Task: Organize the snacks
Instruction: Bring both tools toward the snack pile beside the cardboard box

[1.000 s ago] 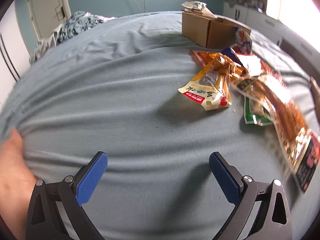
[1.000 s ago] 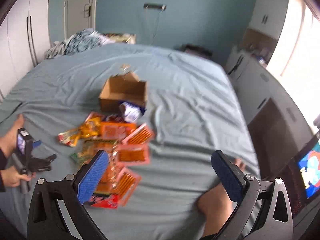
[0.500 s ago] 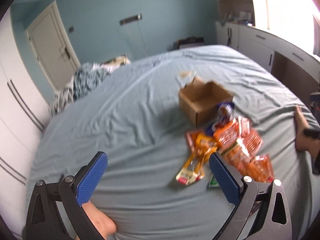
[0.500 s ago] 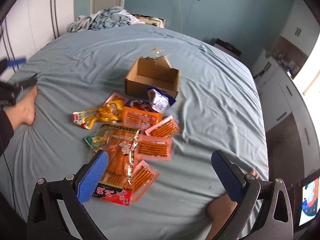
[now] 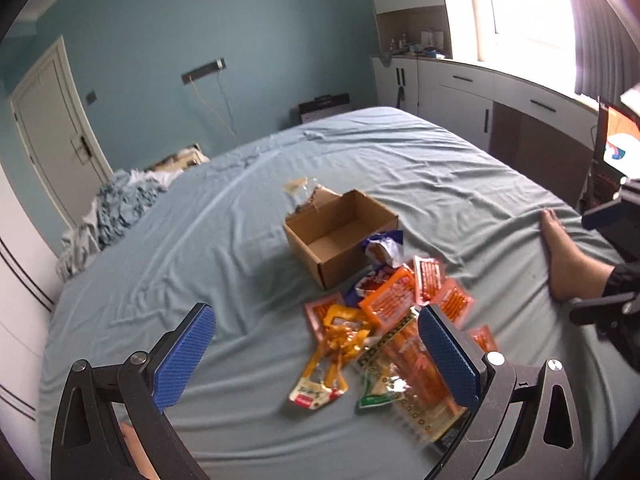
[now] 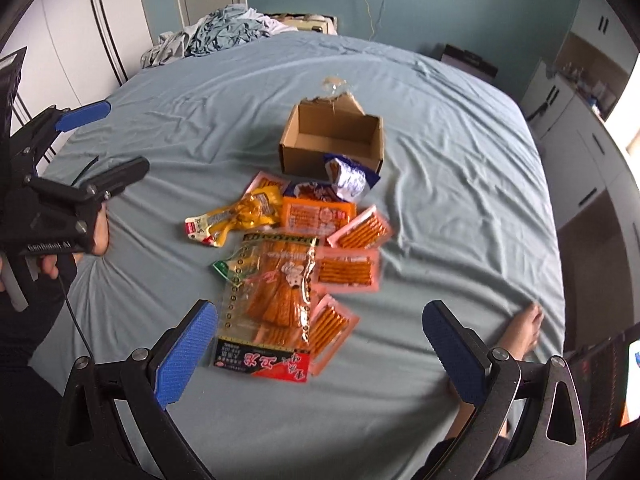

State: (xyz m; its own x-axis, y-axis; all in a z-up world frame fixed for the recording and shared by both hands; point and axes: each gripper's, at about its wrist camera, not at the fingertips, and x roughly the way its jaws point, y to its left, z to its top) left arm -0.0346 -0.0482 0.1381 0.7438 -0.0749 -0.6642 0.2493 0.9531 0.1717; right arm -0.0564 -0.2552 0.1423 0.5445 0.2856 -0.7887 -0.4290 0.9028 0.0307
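Observation:
An open, empty cardboard box [image 6: 330, 142] stands on the blue-sheeted bed [image 6: 460, 184]; it also shows in the left wrist view [image 5: 340, 236]. Several snack packets lie in a pile in front of it: a yellow packet [image 6: 236, 218], an orange packet [image 6: 318, 216], a blue-white packet [image 6: 350, 176], pink packets [image 6: 346, 272] and a large clear packet with a red end [image 6: 276, 304]. My right gripper [image 6: 320, 340] is open and empty, held above the near end of the pile. My left gripper [image 5: 316, 348] is open and empty, above the yellow packet [image 5: 328, 360].
A heap of blue bedding [image 6: 224, 32] lies at the far left corner of the bed. A bare foot [image 6: 524, 328] rests on the bed's right side. White cabinets [image 5: 472, 100] run along the right wall. A crumpled clear wrapper [image 6: 336, 86] lies behind the box.
Both grippers have risen and tilted, so the views now look down on the whole pile and into the box. Both stay open and empty.

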